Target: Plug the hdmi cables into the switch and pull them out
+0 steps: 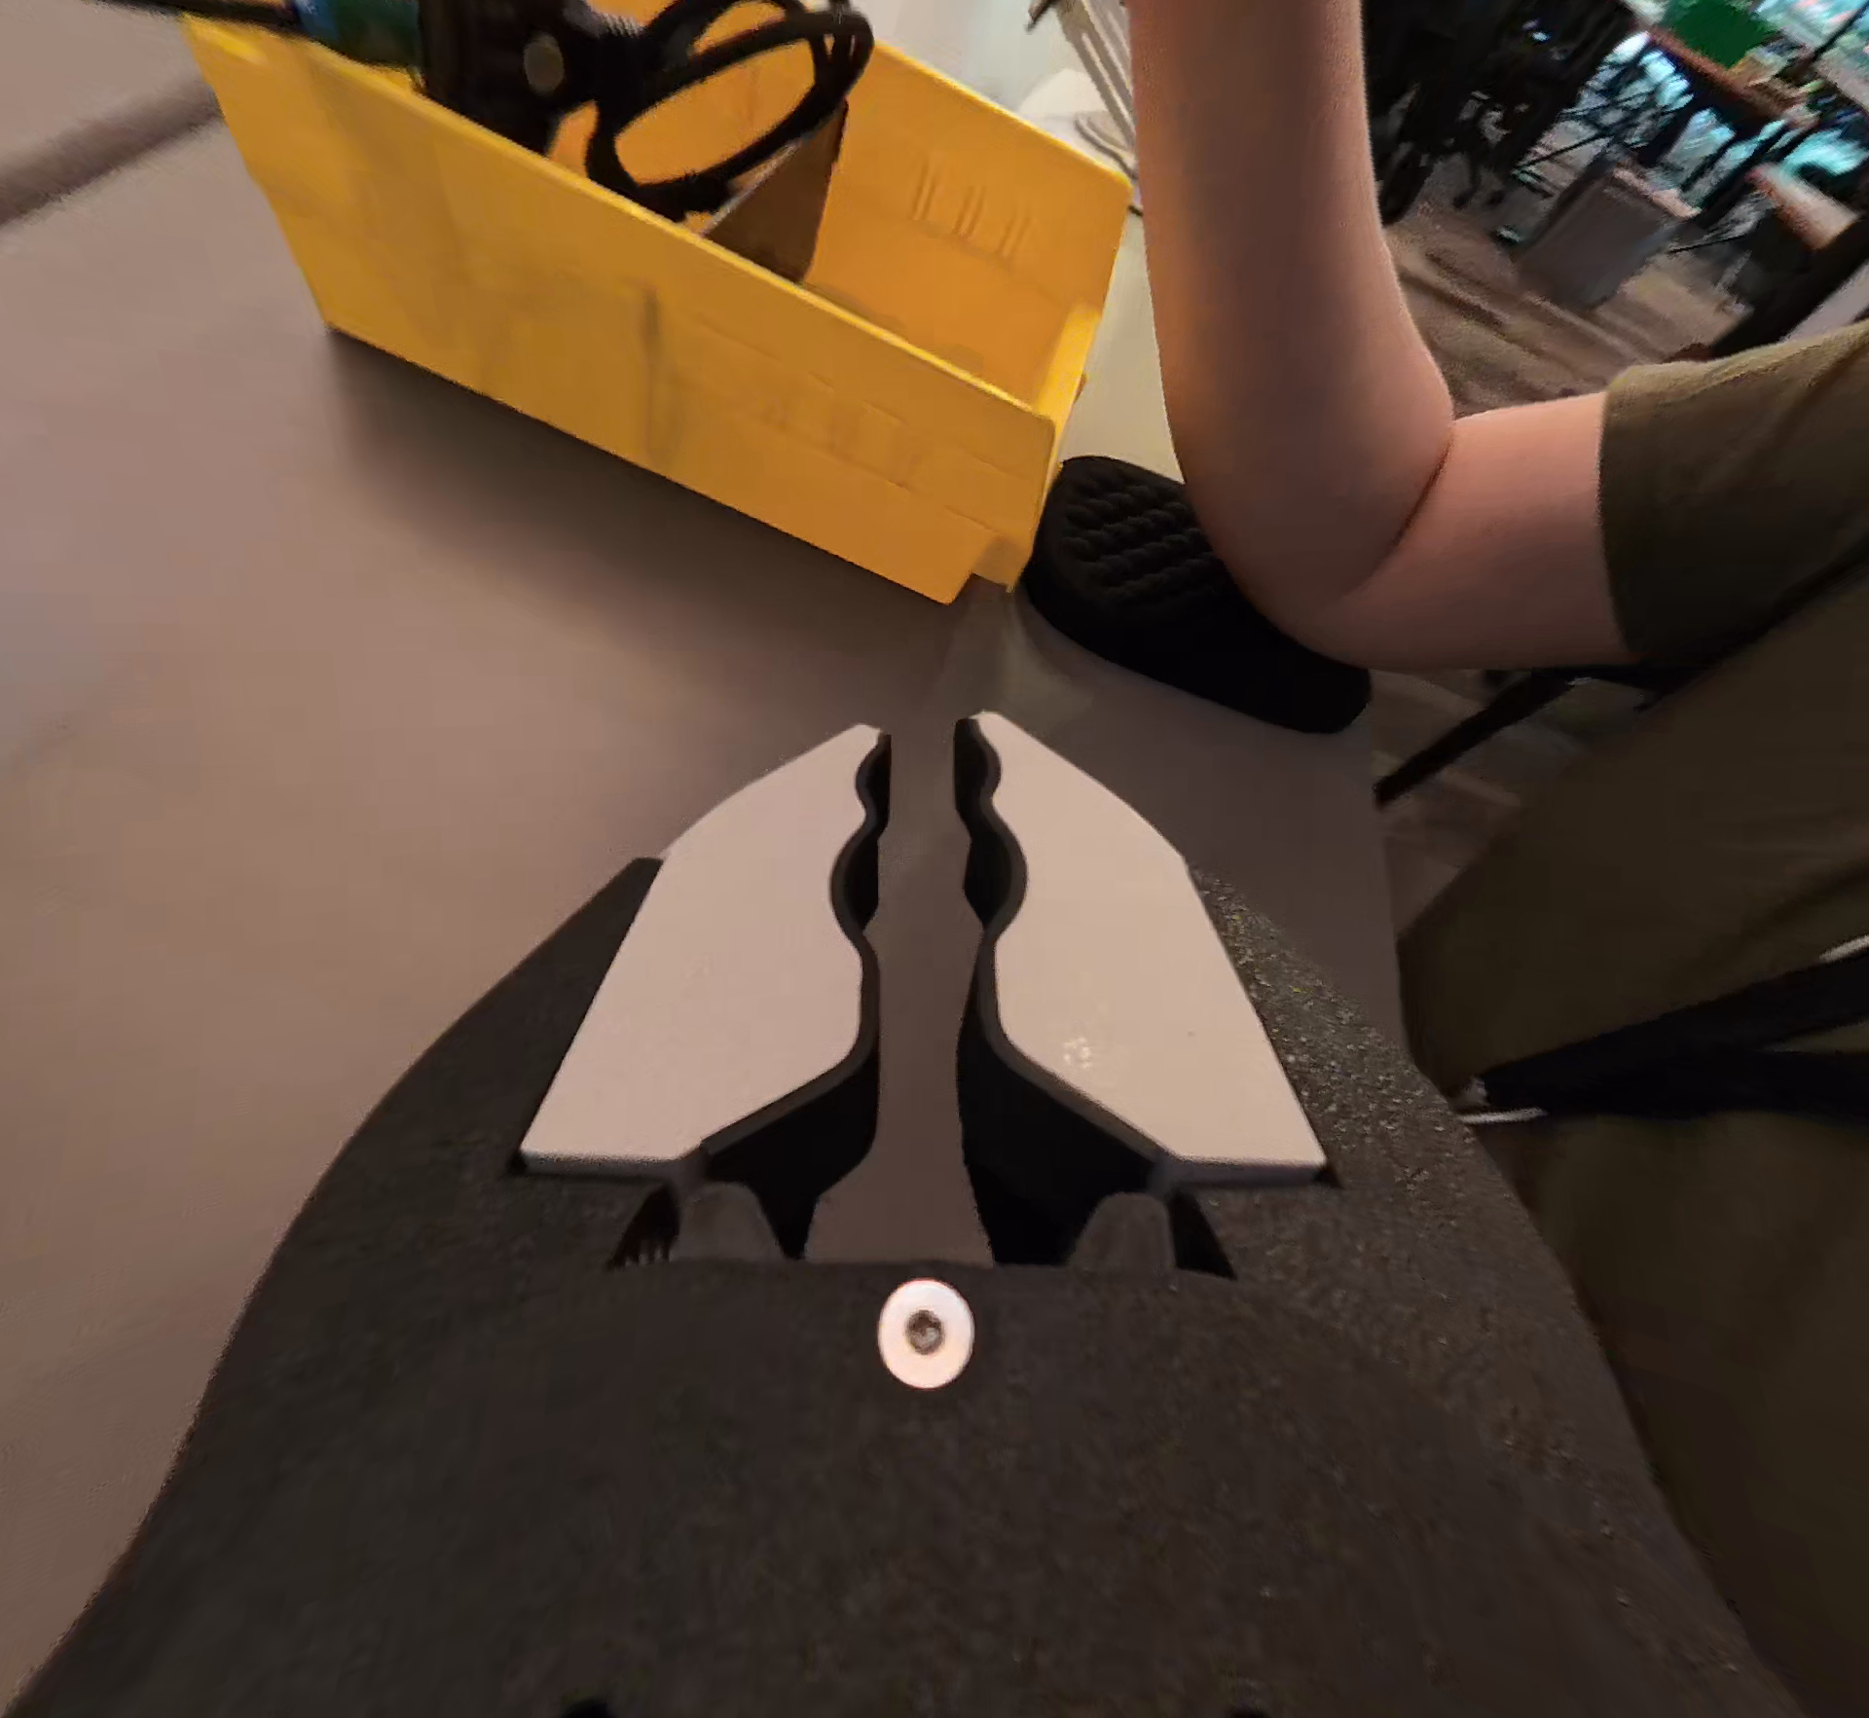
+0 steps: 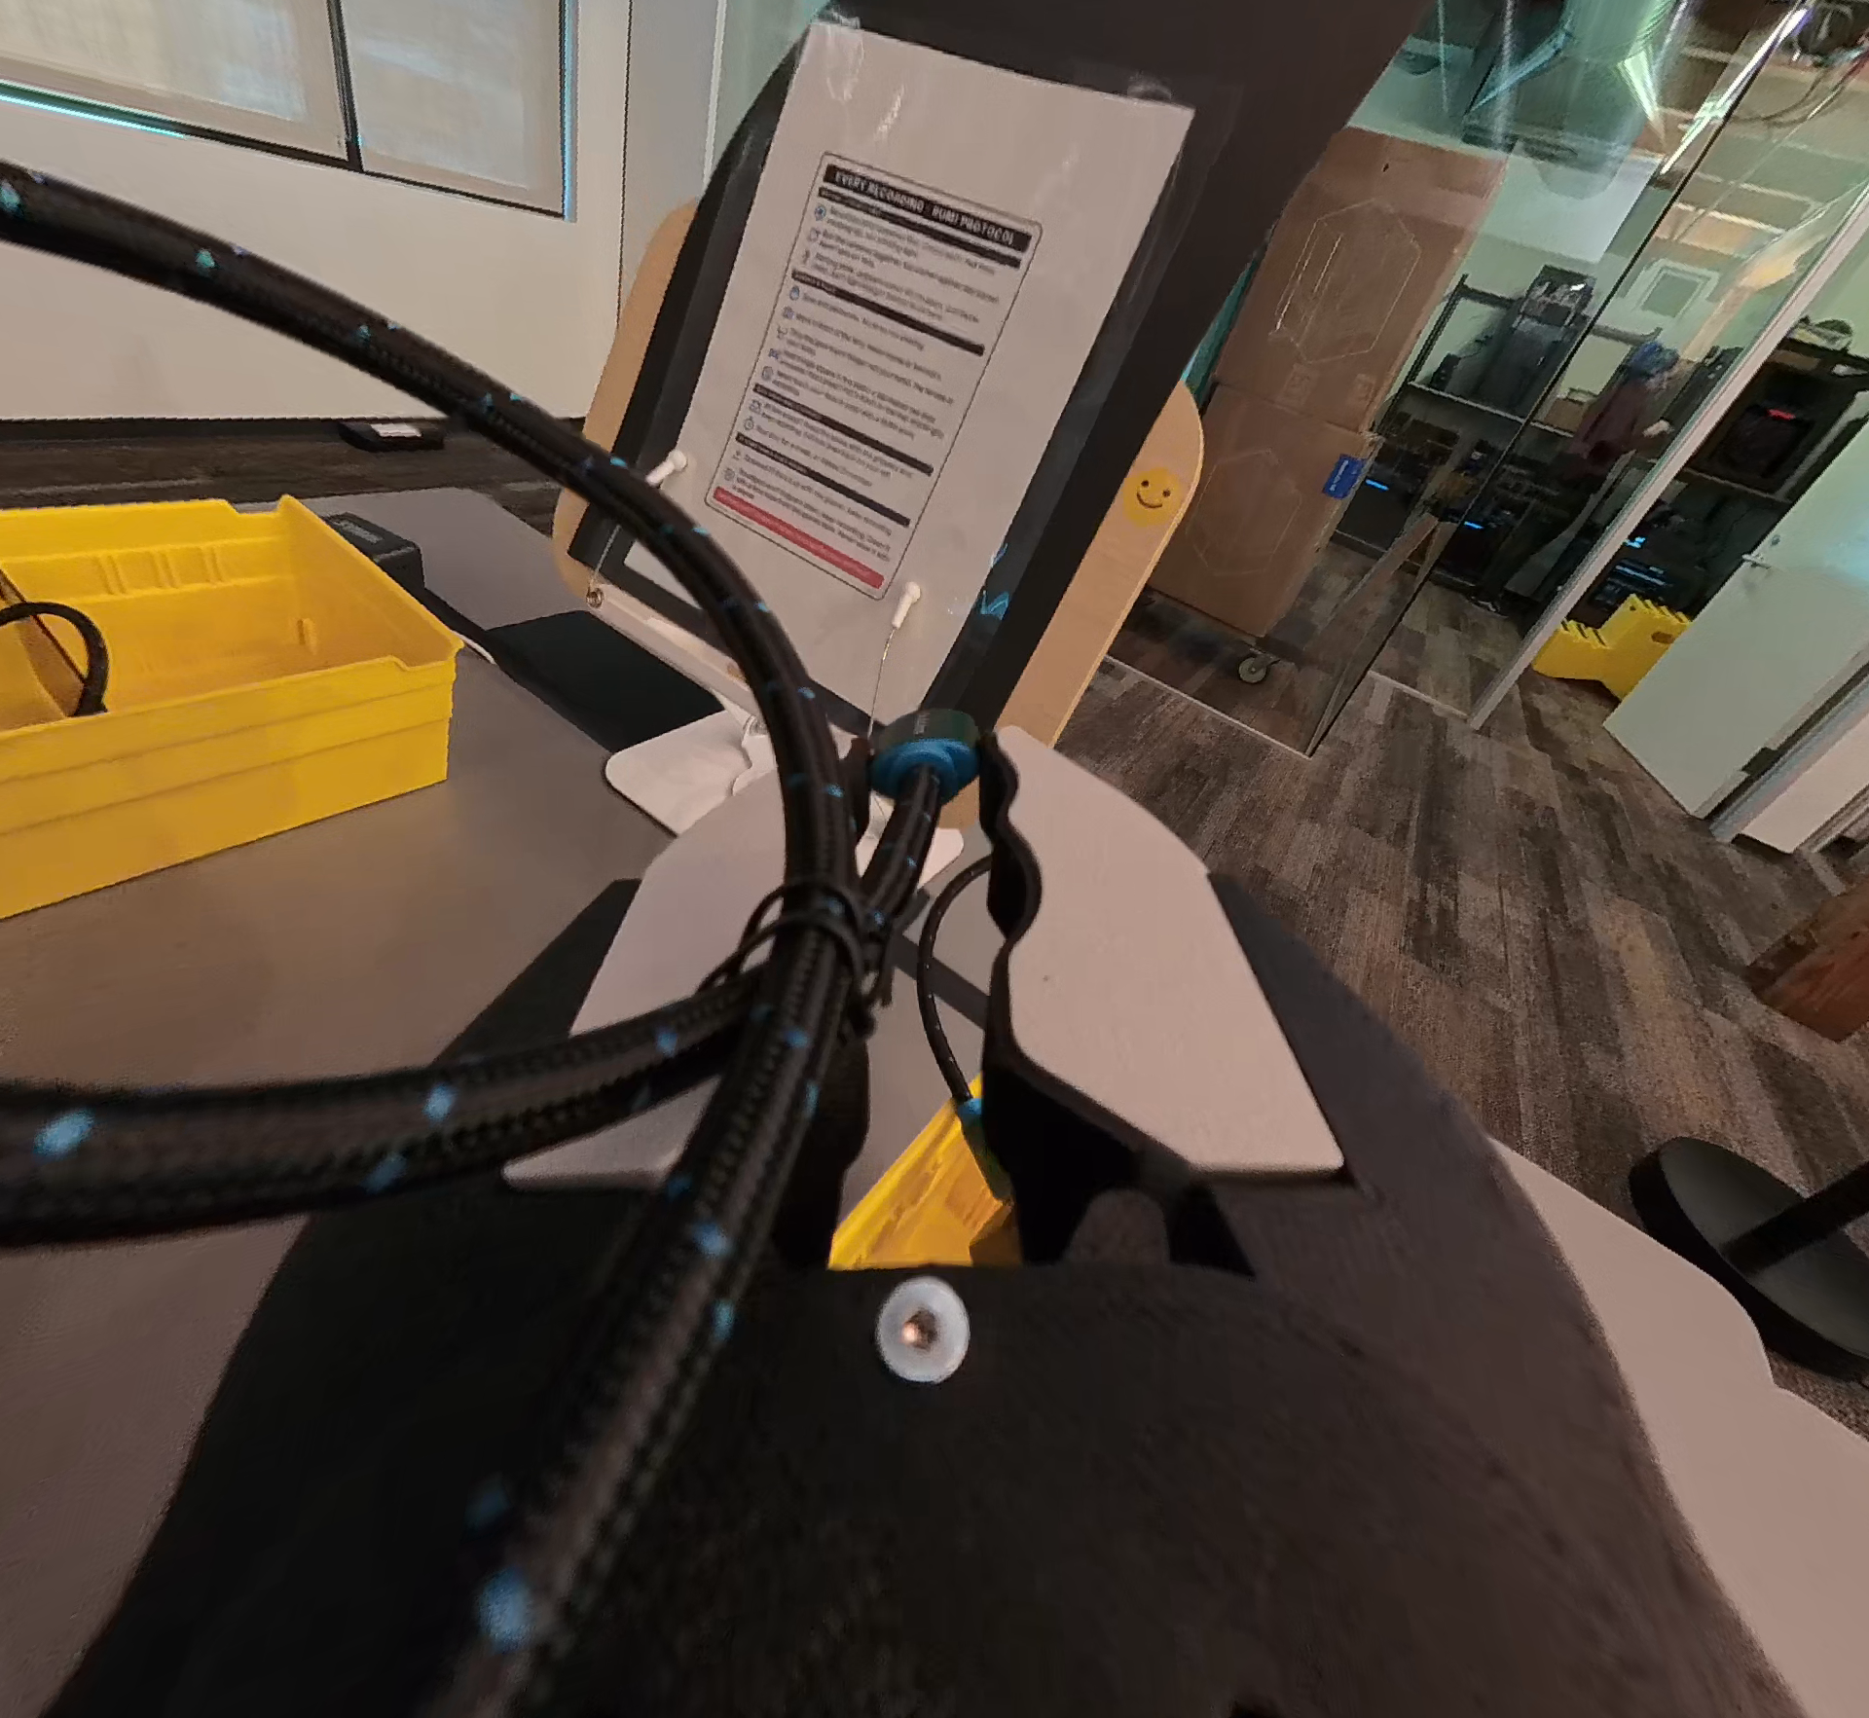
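Note:
In the right wrist view my right gripper (image 2: 925,764) is shut on the plug (image 2: 936,727) of a black braided HDMI cable (image 2: 627,496). The plug is dark green with a blue collar. The cable loops back toward the camera and is tied in a bundle (image 2: 819,936). In the left wrist view the right gripper (image 1: 485,1) shows over a yellow bin (image 1: 627,324), with the green plug (image 1: 364,16) beside it. A coiled black cable (image 1: 728,72) stands in the bin. My left gripper (image 1: 922,739) hovers low over the grey table (image 1: 303,709), fingers a narrow gap apart, empty. I see no switch.
A person's bare arm (image 1: 1274,254) rests its elbow on a black pad (image 1: 1163,577) right of the bin. A paper sheet in a black stand (image 2: 910,375) rises ahead of the right gripper. A second yellow bin (image 2: 223,709) sits to its left. The table edge and carpet floor (image 2: 1416,860) lie right. Some 25 cm of space lies between my two pairs of fingers.

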A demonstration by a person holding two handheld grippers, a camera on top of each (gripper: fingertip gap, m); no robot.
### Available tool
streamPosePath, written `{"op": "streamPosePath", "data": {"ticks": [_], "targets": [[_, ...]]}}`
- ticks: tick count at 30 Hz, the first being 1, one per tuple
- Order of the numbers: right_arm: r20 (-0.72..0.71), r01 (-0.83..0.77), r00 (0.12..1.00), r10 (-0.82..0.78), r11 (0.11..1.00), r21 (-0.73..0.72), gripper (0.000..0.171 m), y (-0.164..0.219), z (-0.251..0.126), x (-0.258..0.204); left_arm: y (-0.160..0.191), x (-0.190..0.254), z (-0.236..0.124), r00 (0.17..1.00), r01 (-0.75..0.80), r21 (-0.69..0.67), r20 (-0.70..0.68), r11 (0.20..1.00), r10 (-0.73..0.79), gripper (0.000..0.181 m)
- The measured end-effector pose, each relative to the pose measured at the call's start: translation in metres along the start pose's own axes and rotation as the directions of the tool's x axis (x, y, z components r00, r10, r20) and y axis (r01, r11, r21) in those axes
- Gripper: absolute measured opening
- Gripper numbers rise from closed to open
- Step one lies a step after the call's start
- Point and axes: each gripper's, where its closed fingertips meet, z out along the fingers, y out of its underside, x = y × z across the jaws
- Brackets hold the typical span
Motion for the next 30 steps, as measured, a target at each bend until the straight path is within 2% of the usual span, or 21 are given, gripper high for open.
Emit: {"op": "streamPosePath", "data": {"ticks": [2, 5, 6, 10, 13, 16, 23, 30], "targets": [[0.001, -0.001, 1.0, 0.001, 1.0, 0.017, 0.022, -0.006, -0.003, -0.001, 0.002, 0.005, -0.005, 0.995, -0.073, 0.039, 0.072, 0.997, 0.071, 0.024], [-0.023, 0.014, 1.0, -0.013, 1.0, 0.026, 0.021, -0.012, -0.007, -0.003, 0.0, 0.009, -0.008, 0.982, -0.14, 0.134, 0.143, 0.981, 0.121, 0.062], [-0.027, 0.023, 0.999, -0.023, 0.999, 0.023, 0.021, -0.013, -0.007, -0.004, -0.001, 0.009, -0.008, 0.978, -0.155, 0.163, 0.164, 0.974, 0.128, 0.068], [-0.075, 0.038, 0.996, -0.037, 0.999, 0.004, 0.021, -0.015, -0.011, -0.014, -0.013, 0.014, -0.006, 0.976, -0.16, 0.245, 0.186, 0.956, 0.116, 0.085], [-0.183, 0.083, 0.979, -0.094, 0.994, -0.063, 0.021, -0.014, -0.02, -0.018, -0.019, 0.027, -0.002, 0.987, -0.124, 0.303, 0.139, 0.945, 0.085, 0.087], [-0.249, 0.094, 0.962, -0.112, 0.992, -0.08, 0.022, -0.017, -0.041, -0.034, -0.018, 0.035, 0.008, 0.981, -0.163, 0.302, 0.15, 0.939, 0.122, 0.083], [-0.376, 0.001, 0.927, -0.018, 0.999, -0.045, 0.021, -0.027, -0.136, -0.049, -0.007, 0.058, 0.031, 0.983, -0.181, 0.284, 0.093, 0.942, 0.161, 0.086], [-0.504, 0.045, 0.861, -0.064, 0.998, -0.05, 0.021, -0.067, -0.287, -0.069, -0.009, 0.081, 0.037, 0.968, -0.253, 0.303, 0.083, 0.919, 0.239, 0.091]]}}
